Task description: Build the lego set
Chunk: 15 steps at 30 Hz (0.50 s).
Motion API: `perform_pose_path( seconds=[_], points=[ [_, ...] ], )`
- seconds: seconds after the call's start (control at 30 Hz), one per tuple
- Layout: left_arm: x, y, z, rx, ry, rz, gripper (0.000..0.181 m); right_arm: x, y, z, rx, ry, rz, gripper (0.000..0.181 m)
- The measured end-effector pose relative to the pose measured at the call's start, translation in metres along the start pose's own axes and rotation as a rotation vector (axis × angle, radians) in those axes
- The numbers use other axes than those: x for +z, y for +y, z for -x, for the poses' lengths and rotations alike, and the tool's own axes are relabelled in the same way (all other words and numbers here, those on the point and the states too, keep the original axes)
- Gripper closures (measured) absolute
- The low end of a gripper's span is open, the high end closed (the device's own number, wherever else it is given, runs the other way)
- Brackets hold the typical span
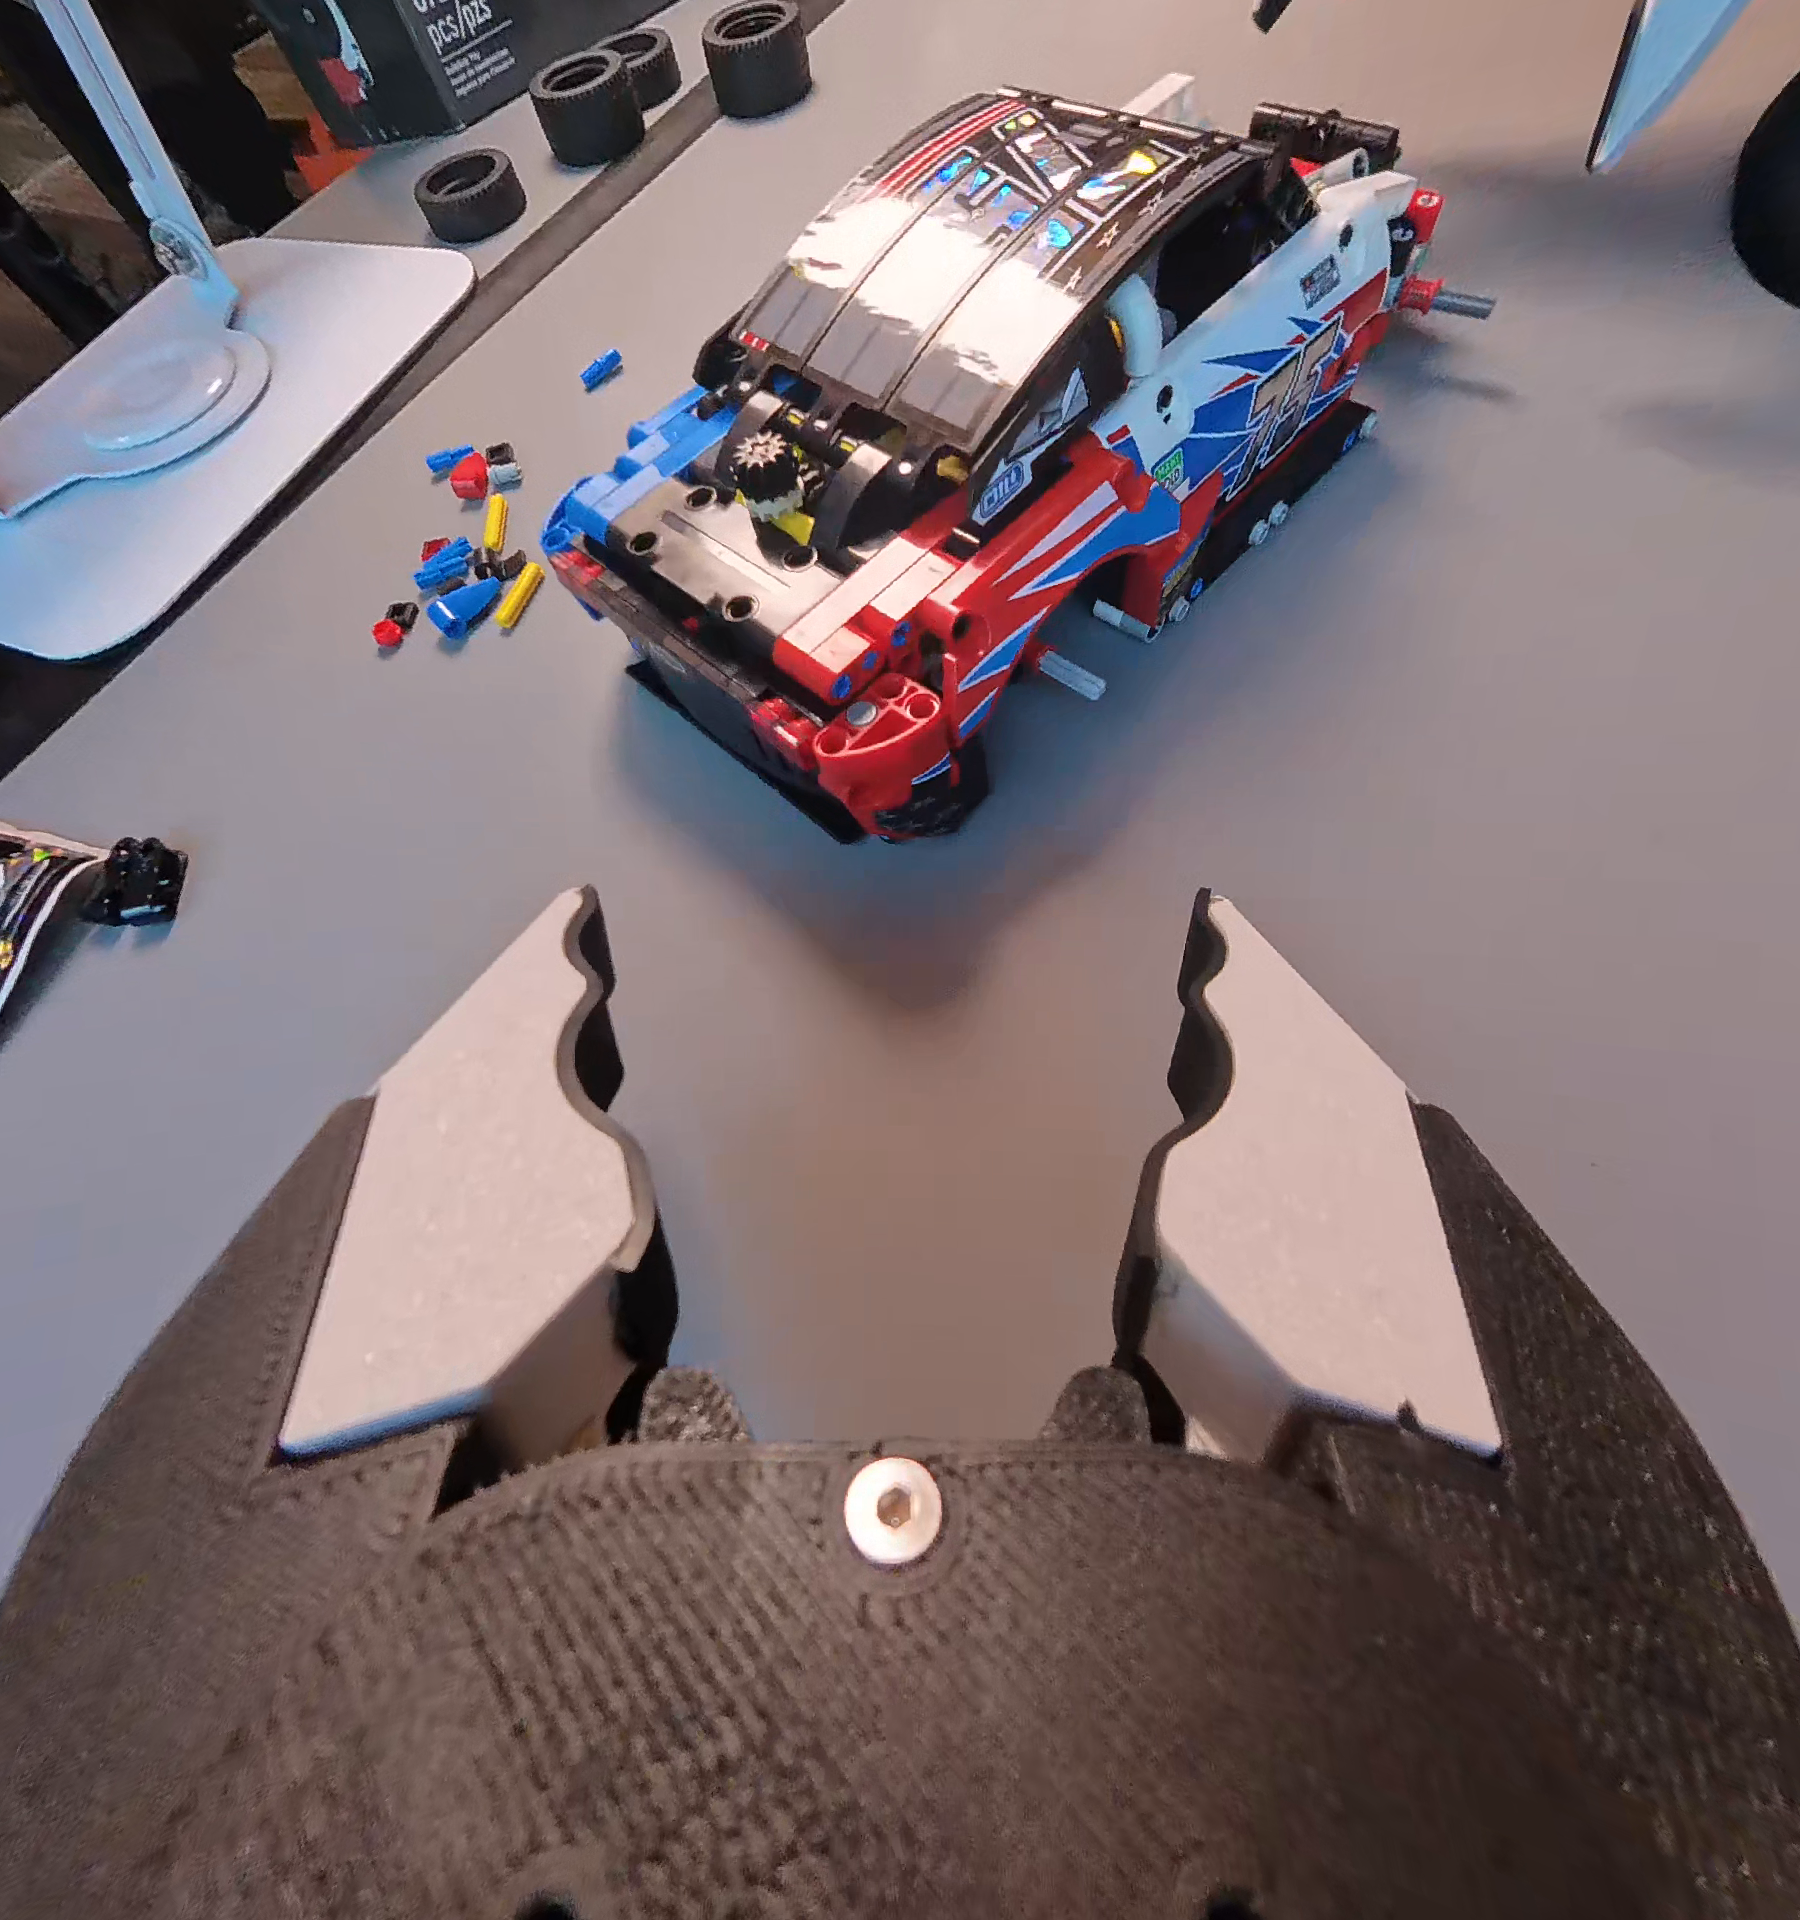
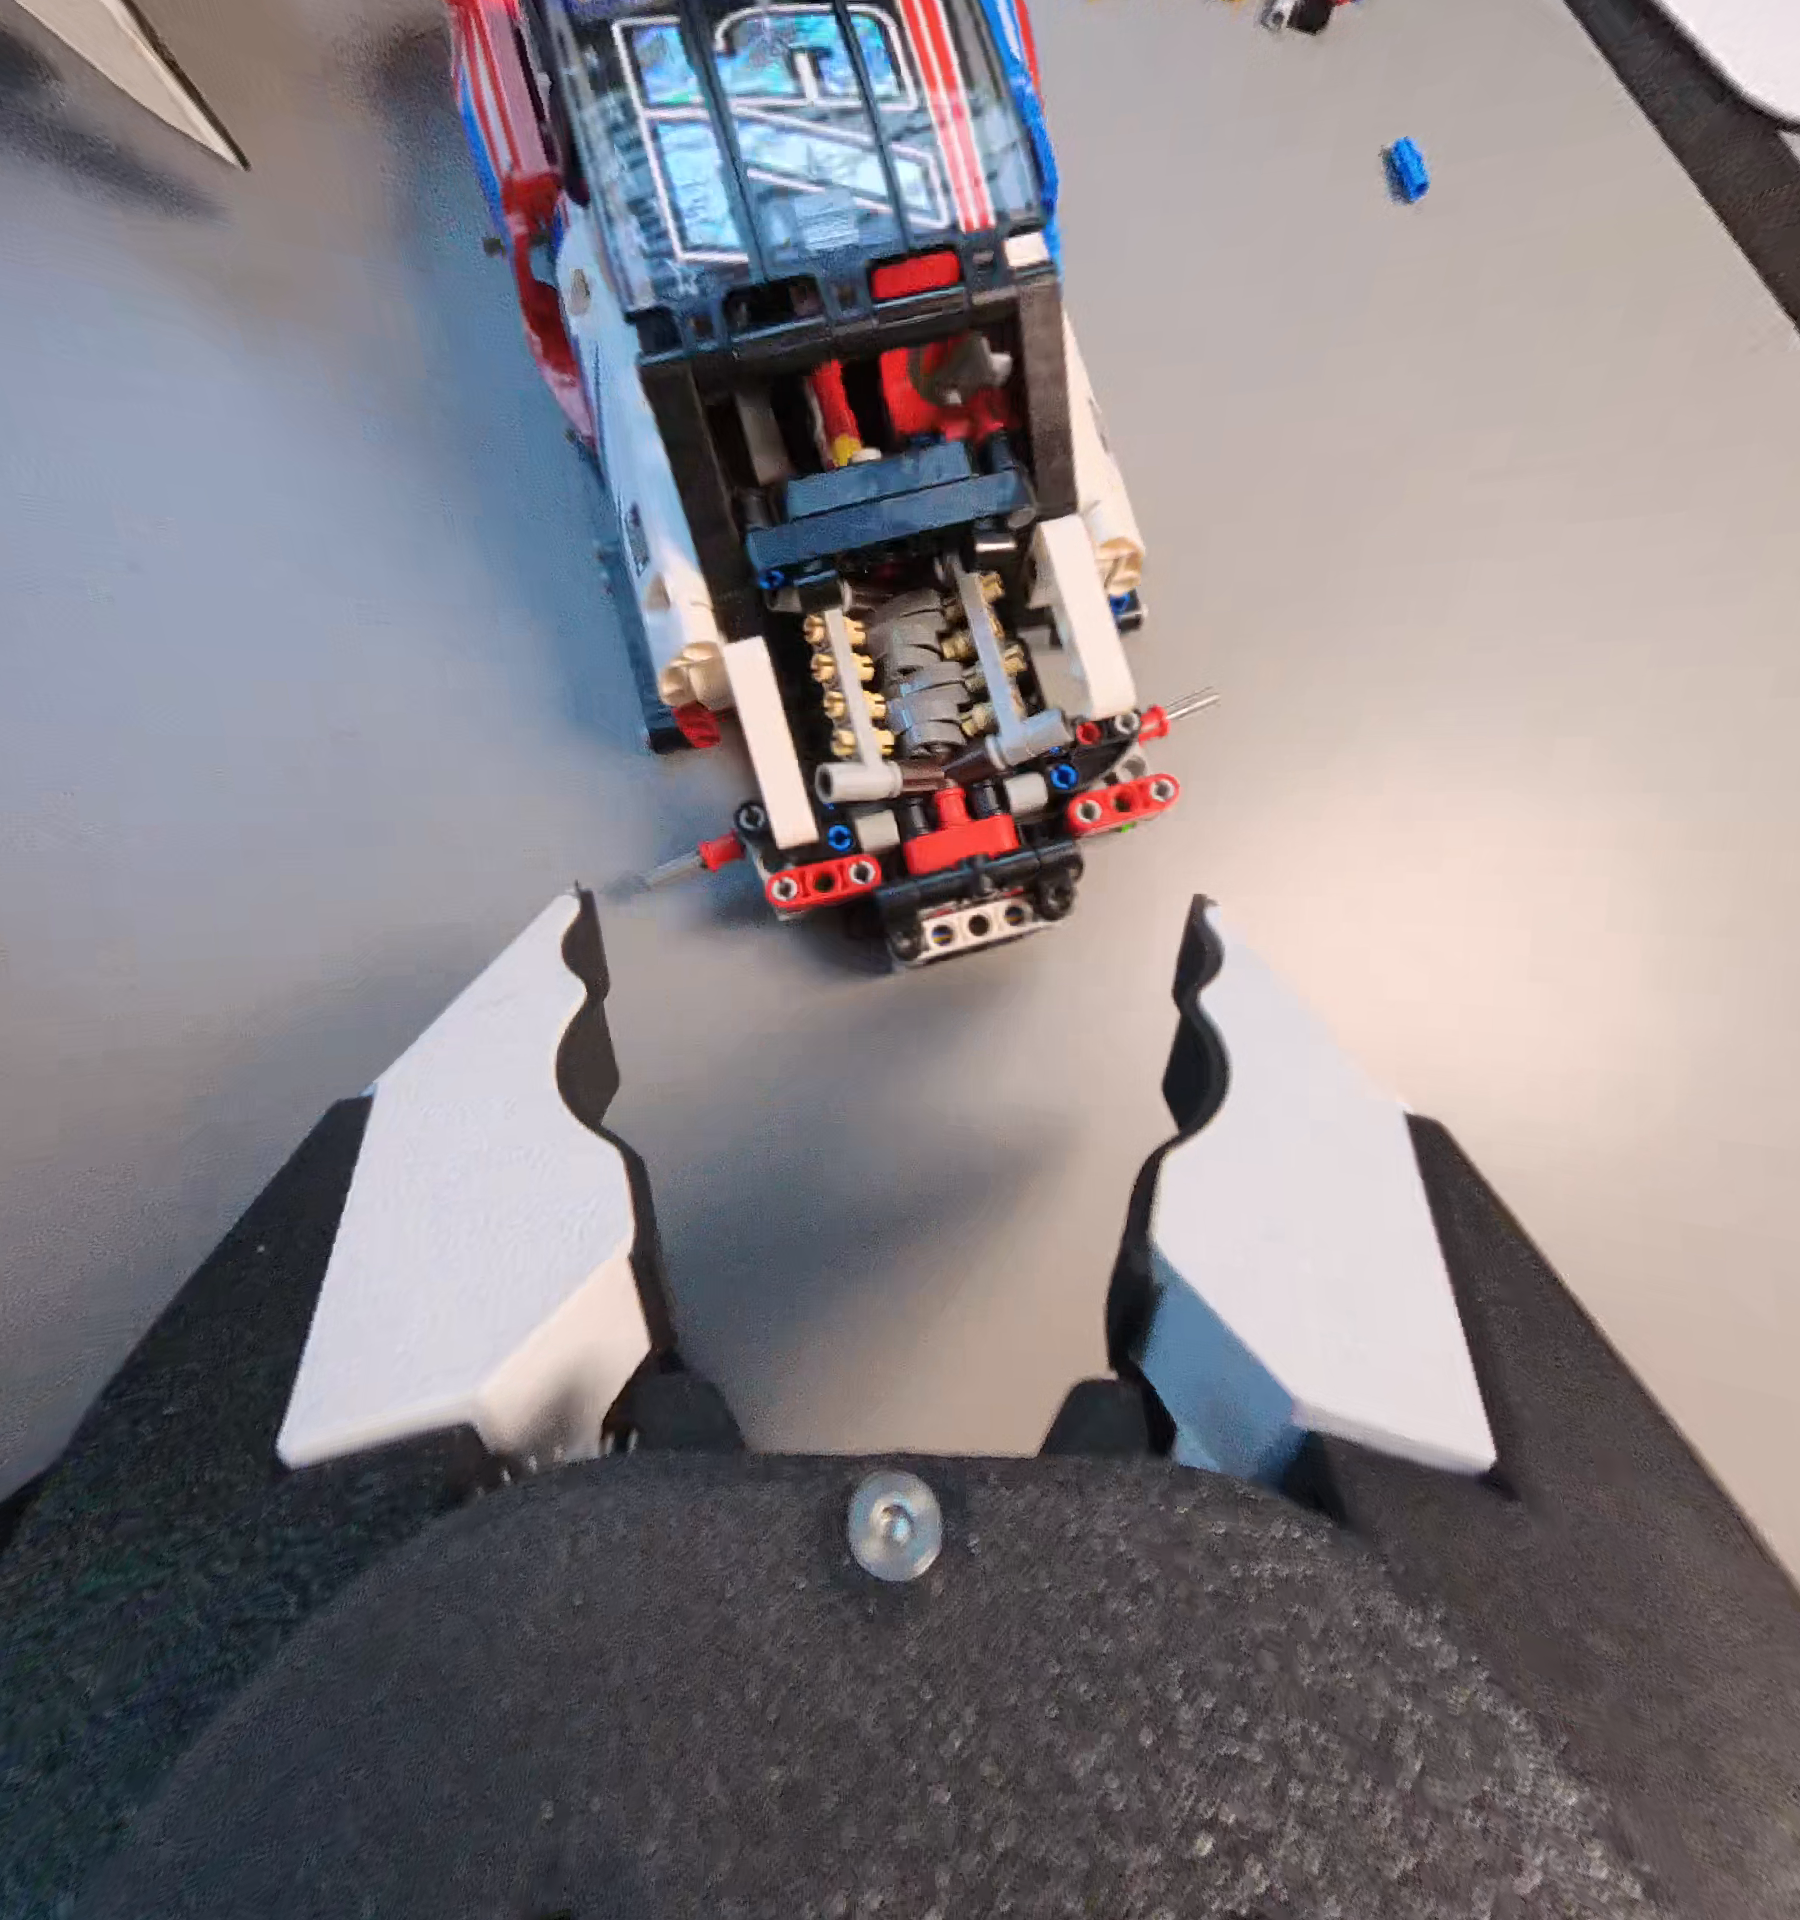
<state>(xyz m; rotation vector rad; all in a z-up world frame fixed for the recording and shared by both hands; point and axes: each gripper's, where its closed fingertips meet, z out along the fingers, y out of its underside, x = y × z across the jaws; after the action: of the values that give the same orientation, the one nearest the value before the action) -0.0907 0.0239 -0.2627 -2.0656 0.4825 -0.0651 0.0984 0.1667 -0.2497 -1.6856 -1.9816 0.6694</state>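
Tyres (image 1: pixel 588 102): 4; car (image 1: pixel 989 436): 1.

Glossy plastic car (image 1: pixel 989 436) with shiny foil stickers rests on a smooth matt grey table (image 1: pixel 1395 831).

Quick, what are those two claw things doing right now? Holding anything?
Left gripper: open, holding nothing, short of the lego car.
Right gripper: open, holding nothing.

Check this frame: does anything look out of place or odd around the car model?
The car sits on its belly with bare axles; its four tyres lie apart at the table's far edge. Small loose pieces are scattered beside it. Both tongs, left and right, are open and empty.
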Motion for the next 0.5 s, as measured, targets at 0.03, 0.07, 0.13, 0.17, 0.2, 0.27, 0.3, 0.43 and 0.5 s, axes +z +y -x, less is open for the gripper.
perform_pose_path(
  seconds=[0.03, 0.07, 0.13, 0.17, 0.2, 0.27, 0.3, 0.43, 0.5],
  points=[
    [0.002, -0.001, -0.001, 0.003, 0.006, 0.002, 0.073, 0.007, 0.003, 0.001, -0.032, 0.016, 0.036, 0.069],
    [0.004, -0.002, 0.000, 0.007, 0.010, 0.003, 0.073, 0.015, 0.008, 0.000, -0.070, 0.038, 0.079, 0.064],
    [0.011, -0.005, 0.002, 0.009, 0.014, 0.004, 0.073, 0.032, 0.012, -0.001, -0.093, 0.040, 0.121, 0.064],
    [0.014, -0.007, 0.002, 0.002, 0.018, 0.006, 0.073, 0.039, 0.012, -0.002, -0.088, 0.027, 0.130, 0.063],
    [0.017, -0.008, 0.002, -0.005, 0.023, 0.006, 0.073, 0.043, 0.011, -0.002, -0.089, -0.003, 0.133, 0.063],
    [0.021, -0.011, 0.002, 0.002, 0.019, 0.006, 0.074, 0.044, 0.005, -0.009, -0.160, -0.034, 0.121, 0.078],
    [0.022, -0.011, 0.001, 0.010, 0.015, 0.010, 0.075, 0.044, 0.004, -0.017, -0.204, -0.041, 0.125, 0.080],
    [0.027, -0.013, -0.004, 0.001, -0.012, 0.032, 0.075, 0.048, -0.001, -0.041, -0.182, -0.099, 0.168, 0.081],
    [0.027, -0.014, -0.005, 0.018, -0.046, 0.043, 0.075, 0.052, -0.003, -0.044, -0.179, -0.121, 0.174, 0.081]
  ],
)
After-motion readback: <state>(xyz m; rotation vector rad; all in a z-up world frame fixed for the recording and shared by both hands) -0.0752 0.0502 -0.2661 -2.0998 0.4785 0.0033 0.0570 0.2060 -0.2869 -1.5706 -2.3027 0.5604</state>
